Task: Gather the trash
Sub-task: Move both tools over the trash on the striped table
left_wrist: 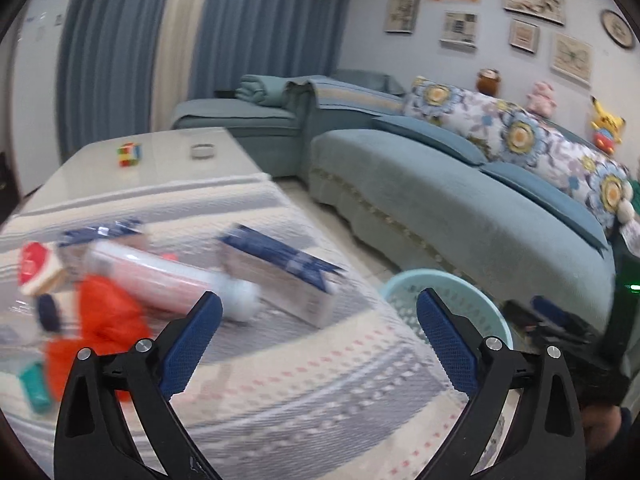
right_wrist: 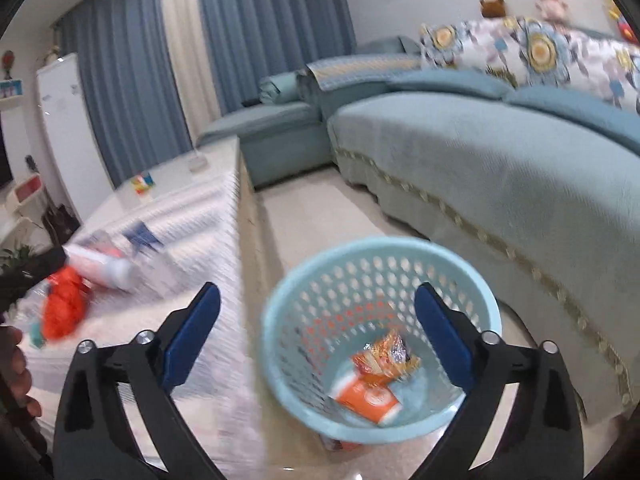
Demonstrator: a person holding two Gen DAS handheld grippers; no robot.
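Trash lies on the striped tablecloth (left_wrist: 304, 380): a pink tube (left_wrist: 160, 276) with a white cap, a blue and white box (left_wrist: 280, 276), an orange wrapper (left_wrist: 104, 312), a red-lidded item (left_wrist: 34, 266) and a teal piece (left_wrist: 36, 386). My left gripper (left_wrist: 318, 340) is open and empty, just right of the tube. My right gripper (right_wrist: 318, 340) is open and empty above the light blue basket (right_wrist: 280, 320), which holds an orange packet (right_wrist: 368, 398) and a crumpled orange wrapper (right_wrist: 386, 356). The basket also shows in the left wrist view (left_wrist: 404, 284).
The basket stands on the floor between the table edge (right_wrist: 250, 240) and a long teal sofa (right_wrist: 500, 168). A colour cube (left_wrist: 129, 155) and a small round dish (left_wrist: 203, 151) sit at the table's far end. Blue curtains (left_wrist: 256, 28) hang behind.
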